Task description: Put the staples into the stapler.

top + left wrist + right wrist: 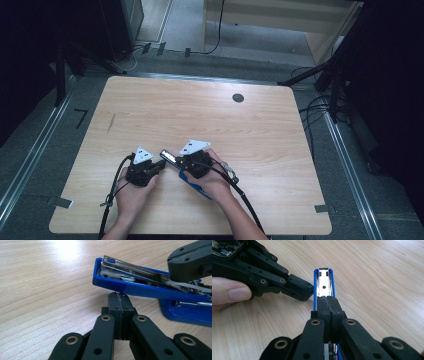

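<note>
A blue stapler [168, 155] lies hinged open on the wooden table [250, 135], its metal magazine [130, 271] tilted up above the blue base [190, 312]. My right gripper [327, 301] is shut, and its joined jaws rest on top of the magazine [323, 285] along its length. Whether they pinch any part of it I cannot tell. My left gripper [120, 298] is shut too, its tip touching the underside of the raised blue arm near the front end. In the high view both grippers meet at the stapler, left [159, 165] and right [179, 162].
A round dark cable hole [238, 98] sits in the table's far right part. Cables trail from both grippers toward the near edge. Dark stands and floor cables flank the table on both sides.
</note>
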Demonstrator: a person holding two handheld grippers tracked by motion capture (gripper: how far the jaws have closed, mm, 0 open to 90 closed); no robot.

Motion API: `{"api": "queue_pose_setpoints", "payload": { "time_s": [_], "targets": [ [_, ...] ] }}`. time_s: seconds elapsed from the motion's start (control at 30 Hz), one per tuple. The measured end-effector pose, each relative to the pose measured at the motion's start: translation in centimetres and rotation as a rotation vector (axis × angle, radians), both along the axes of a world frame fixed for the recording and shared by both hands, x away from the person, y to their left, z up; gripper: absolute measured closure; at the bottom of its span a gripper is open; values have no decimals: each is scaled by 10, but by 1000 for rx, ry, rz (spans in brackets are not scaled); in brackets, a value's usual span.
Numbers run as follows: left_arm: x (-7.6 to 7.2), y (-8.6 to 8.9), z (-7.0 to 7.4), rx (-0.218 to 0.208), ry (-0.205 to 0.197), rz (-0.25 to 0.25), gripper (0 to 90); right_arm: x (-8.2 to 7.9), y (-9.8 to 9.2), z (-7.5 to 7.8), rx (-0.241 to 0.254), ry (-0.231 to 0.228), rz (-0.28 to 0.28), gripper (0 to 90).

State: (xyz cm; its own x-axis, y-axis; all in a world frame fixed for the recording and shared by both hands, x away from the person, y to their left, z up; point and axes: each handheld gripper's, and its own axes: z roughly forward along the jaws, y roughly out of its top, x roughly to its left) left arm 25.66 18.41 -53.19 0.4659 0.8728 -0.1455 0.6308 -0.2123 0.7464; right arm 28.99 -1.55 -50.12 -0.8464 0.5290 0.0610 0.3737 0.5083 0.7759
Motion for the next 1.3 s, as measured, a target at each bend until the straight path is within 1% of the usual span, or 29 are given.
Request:
{"api": "queue_pose_setpoints", "payload": {
  "time_s": [0.1,0.27,0.33,0.43,0.73,0.87,1.1,1.3],
  "targets": [
    [1,0,0,1,6,5,900,0,2,0,-4,0,-1,900],
    [3,1,0,-17,18,17,900,2,3,0,-9,8,-7,900],
    [5,1,0,-29,14,24,900,2,3,0,-15,11,-6,900],
    [5,1,0,-35,14,25,900,2,3,0,-16,12,-5,900],
    [4,-1,0,-40,-4,14,900,1,2,1,-11,7,-9,900],
    [3,-2,1,-45,-29,4,900,0,1,3,-6,6,-11,900],
    [0,-5,2,-68,-53,-14,900,-1,-1,6,4,-1,-10,900],
    [-2,-9,6,-76,-74,-35,900,-3,-4,10,21,-9,-14,900]
  ]
}}
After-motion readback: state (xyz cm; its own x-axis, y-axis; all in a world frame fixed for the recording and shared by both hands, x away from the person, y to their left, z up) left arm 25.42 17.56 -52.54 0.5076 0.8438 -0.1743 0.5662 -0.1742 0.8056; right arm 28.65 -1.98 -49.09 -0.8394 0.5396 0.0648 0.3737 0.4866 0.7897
